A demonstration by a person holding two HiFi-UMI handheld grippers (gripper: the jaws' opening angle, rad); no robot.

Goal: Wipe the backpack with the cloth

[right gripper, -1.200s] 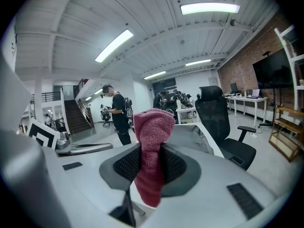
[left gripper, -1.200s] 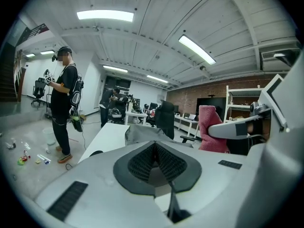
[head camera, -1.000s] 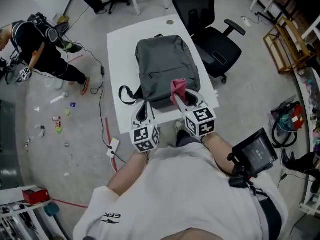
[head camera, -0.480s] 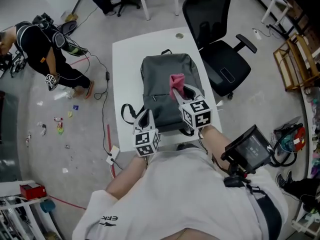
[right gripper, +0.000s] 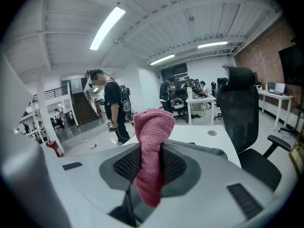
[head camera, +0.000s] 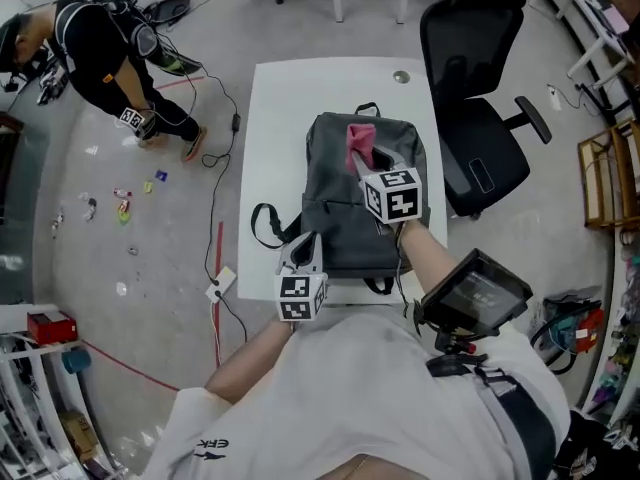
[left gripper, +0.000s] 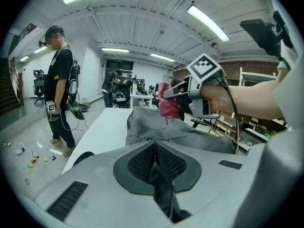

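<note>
**Q:** What stands at the far left?
**A:** A person in dark clothing (head camera: 95,43) bends over the floor, well apart from the white surface (head camera: 280,118). Small litter (head camera: 120,208) lies scattered on the floor near that person.

**Q:** What is the condition of the left gripper?
**A:** The left gripper (head camera: 303,248) sits at the near left corner of the backpack (head camera: 340,218). In the left gripper view its jaws are pressed together, pad against pad.

**Q:** Where is the backpack?
**A:** The grey backpack lies flat at the middle of the surface. Its carry handle points toward the far edge. One shoulder strap (head camera: 265,223) loops out on the left side.

**Q:** What is the condition of the right gripper?
**A:** The right gripper (head camera: 366,160) is over the far half of the backpack, right of centre. Its jaws clamp the pink cloth (head camera: 359,140). The cloth is bunched and sticks out beyond the jaw tips. In the left gripper view, the lower end of the cloth touches the backpack's upper panel.

**Q:** What stands at the right?
**A:** A black office chair (head camera: 480,78) stands just beside the right edge of the surface.
</note>
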